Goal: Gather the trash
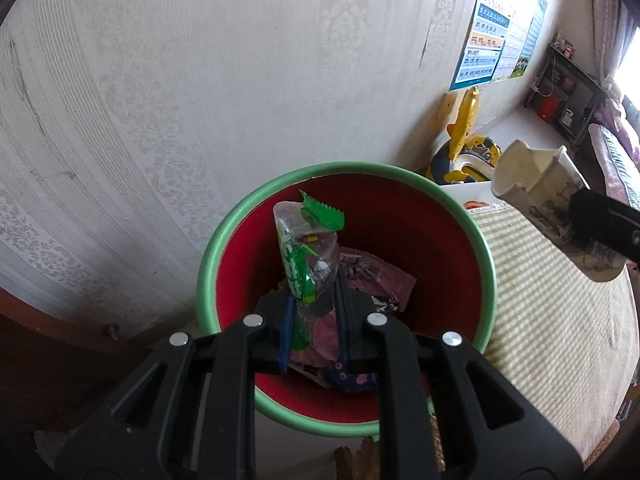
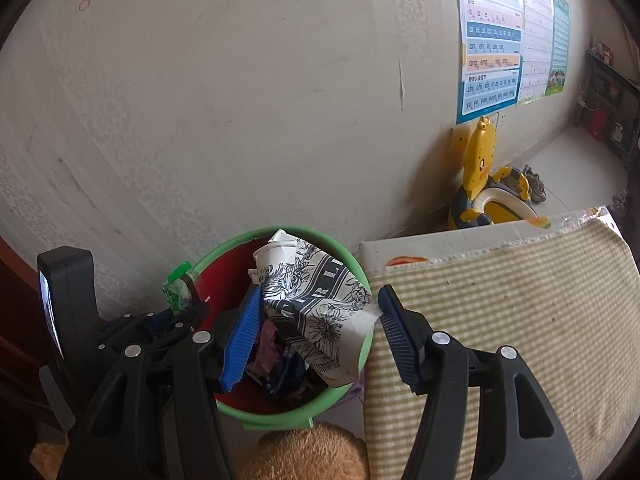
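A red bin with a green rim [image 1: 208, 264] [image 2: 224, 248] stands by the wall and holds several wrappers [image 1: 380, 280]. My left gripper [image 1: 312, 320] is shut on a green and clear plastic wrapper [image 1: 304, 248] and holds it over the bin; the wrapper also shows in the right wrist view [image 2: 176, 288]. My right gripper [image 2: 316, 320] is shut on a crushed white paper cup with black flower print [image 2: 316, 304], held over the bin's right side. The cup shows in the left wrist view [image 1: 548, 192] at the right.
A surface with a green-and-white checked cover [image 1: 552, 320] [image 2: 500, 292] lies right of the bin. A yellow toy [image 2: 480, 176] leans on the wall beyond it. Posters [image 2: 496, 40] hang on the wall. A brown plush thing [image 2: 304, 456] lies below the bin.
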### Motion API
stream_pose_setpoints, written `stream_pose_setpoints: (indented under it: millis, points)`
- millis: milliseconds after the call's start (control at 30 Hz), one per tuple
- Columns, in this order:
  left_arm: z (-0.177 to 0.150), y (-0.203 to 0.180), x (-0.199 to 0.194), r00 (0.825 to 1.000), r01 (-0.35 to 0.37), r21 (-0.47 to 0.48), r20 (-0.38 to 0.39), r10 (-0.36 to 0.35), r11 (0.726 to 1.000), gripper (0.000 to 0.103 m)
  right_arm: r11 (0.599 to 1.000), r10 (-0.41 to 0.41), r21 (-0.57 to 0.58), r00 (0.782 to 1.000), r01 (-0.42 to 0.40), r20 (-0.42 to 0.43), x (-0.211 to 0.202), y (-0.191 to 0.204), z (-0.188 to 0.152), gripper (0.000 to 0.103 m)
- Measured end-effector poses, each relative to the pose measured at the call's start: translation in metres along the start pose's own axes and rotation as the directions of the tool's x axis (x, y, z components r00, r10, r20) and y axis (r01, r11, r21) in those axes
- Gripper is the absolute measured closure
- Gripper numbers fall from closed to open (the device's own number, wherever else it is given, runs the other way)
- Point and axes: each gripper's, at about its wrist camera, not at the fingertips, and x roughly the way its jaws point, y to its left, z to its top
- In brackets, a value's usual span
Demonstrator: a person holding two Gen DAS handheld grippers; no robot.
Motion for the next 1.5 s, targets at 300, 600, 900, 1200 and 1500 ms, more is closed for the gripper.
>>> stream_pose_setpoints:
  millis: [300, 600, 900, 1200, 1500]
  points:
    - [0.001, 0.000, -0.019, 0.998, -0.014, -0.034, 0.054, 0.016, 0.999, 0.024, 0.998, 0.004, 0.063, 1.000, -0.006, 0.021, -0.014, -0.022, -0.019, 0.026]
    - [0.009, -0.050, -0.093, 0.966, 0.085, -0.027, 0.247, -0.076, 0.996, 0.006, 0.970, -0.189, 0.191, 0.961, 0.150, 0.203, -0.117, -0.089, -0.069, 0.017]
    - [0.014, -0.114, -0.164, 0.886, 0.141, 0.042, 0.441, -0.145, 0.989, 0.005, 0.915, -0.370, 0.282, 0.877, 0.287, 0.307, -0.190, -0.132, -0.113, 0.012]
    - [-0.005, -0.172, -0.198, 0.876, 0.112, 0.161, 0.450, -0.174, 0.981, 0.005, 0.910, -0.372, 0.316, 0.865, 0.268, 0.337, -0.214, -0.148, -0.133, 0.011]
    - [-0.016, -0.201, -0.205, 0.881, 0.103, 0.241, 0.429, -0.201, 0.965, 0.005, 0.890, -0.393, 0.376, 0.850, 0.256, 0.352, -0.231, -0.163, -0.144, 0.010]
